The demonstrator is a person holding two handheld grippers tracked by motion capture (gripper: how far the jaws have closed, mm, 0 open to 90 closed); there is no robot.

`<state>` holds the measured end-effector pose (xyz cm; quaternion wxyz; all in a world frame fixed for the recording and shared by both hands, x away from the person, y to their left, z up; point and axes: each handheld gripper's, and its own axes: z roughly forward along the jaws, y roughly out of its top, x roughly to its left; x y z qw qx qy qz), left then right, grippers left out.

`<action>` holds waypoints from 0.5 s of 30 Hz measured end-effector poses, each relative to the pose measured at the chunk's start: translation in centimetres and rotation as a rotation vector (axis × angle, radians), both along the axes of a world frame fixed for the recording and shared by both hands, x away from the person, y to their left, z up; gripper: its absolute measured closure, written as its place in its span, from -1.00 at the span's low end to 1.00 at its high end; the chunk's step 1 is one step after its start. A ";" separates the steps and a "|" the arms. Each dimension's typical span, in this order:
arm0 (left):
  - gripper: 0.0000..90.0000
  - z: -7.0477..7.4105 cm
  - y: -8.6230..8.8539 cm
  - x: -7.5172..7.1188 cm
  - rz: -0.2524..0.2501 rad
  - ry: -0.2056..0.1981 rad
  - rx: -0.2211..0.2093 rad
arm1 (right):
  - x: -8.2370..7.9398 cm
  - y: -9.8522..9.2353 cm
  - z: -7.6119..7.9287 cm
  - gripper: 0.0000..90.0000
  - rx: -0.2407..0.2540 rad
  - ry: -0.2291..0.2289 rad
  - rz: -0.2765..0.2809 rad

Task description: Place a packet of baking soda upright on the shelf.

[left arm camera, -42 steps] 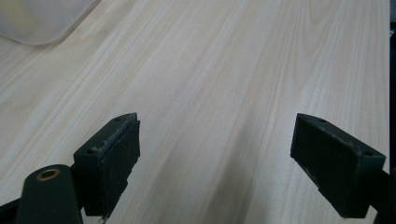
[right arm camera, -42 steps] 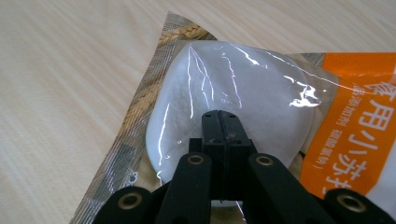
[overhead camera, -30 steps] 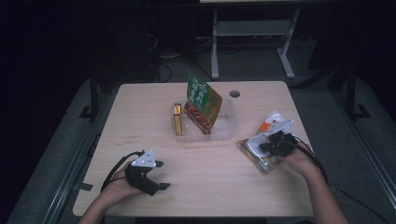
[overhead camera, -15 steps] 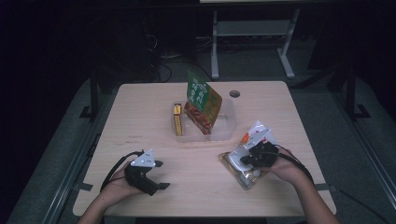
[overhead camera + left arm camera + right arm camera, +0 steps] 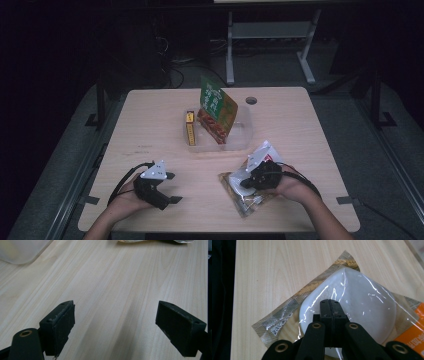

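Right gripper point(image 5: 256, 176) and its packet point(image 5: 245, 192) now sit nearer the table's middle than a second ago, when they were out by the right edge — the shift runs leftward and toward the person. Left gripper point(image 5: 159, 189) has not budged.

Packet: clear film with a white, round, domed cake inside, orange print at one end, a brown patterned seam at the other. It lies on the table point(image 5: 150, 125) in front of the clear tub point(image 5: 235, 142), well apart from it. The tub holds an upright green-and-orange bag point(image 5: 216, 107); a narrow yellow box point(image 5: 190, 127) stands at its left wall.

Right gripper view: jaws pressed together, tips over the white cake. The film looks pinched between them, though the contact itself is hidden under the tips. Left gripper view: jaws spread wide over bare wood, nothing between.

Step in hand, as I read it: carrying or dragging the packet toward the tub.

To do it well:
- Keep the pinch firm — slick film slips easily.
- Lift clear of the wood before travelling, so the seam corner does not catch.
- Approach the tub from above on its open right side, away from the leaning bag.
- Release only once the packet is inside the walls.
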<state>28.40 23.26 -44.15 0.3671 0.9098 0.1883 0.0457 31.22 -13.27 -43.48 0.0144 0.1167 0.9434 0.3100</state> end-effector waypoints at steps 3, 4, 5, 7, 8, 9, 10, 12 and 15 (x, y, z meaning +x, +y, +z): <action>-0.66 0.0 0.0 0.0 0.001 0.000 -0.001 | 0.0 -0.4 0.0 1.00 -0.007 0.014 -0.011; -0.66 0.0 0.0 0.0 0.002 0.002 -0.002 | 0.1 -0.4 -0.2 1.00 -0.016 0.011 -0.007; -0.66 0.0 0.0 0.0 0.002 0.002 -0.003 | 0.1 -0.4 -0.2 1.00 -0.012 0.014 -0.008; -0.66 0.0 0.0 0.0 0.002 0.003 -0.002 | 0.1 -0.3 -0.2 1.00 -0.007 0.015 -0.004; -0.66 -0.1 -0.1 0.0 0.003 0.005 -0.004 | 0.0 0.0 -0.2 1.00 0.001 0.014 0.004; -0.66 -0.1 -0.1 0.0 0.003 0.005 -0.004 | 0.0 0.0 -0.2 1.00 0.001 0.014 0.004; -0.66 -0.1 -0.1 0.0 0.006 0.011 -0.006 | 0.0 0.2 -0.2 1.00 0.005 0.012 0.009; -0.66 -0.1 -0.1 0.0 -0.002 0.007 0.000 | -0.2 1.1 -0.3 1.00 0.017 0.005 0.028; -0.66 -0.1 -0.2 -0.1 0.003 0.011 -0.008 | -0.3 2.2 -0.3 1.00 0.020 -0.003 0.052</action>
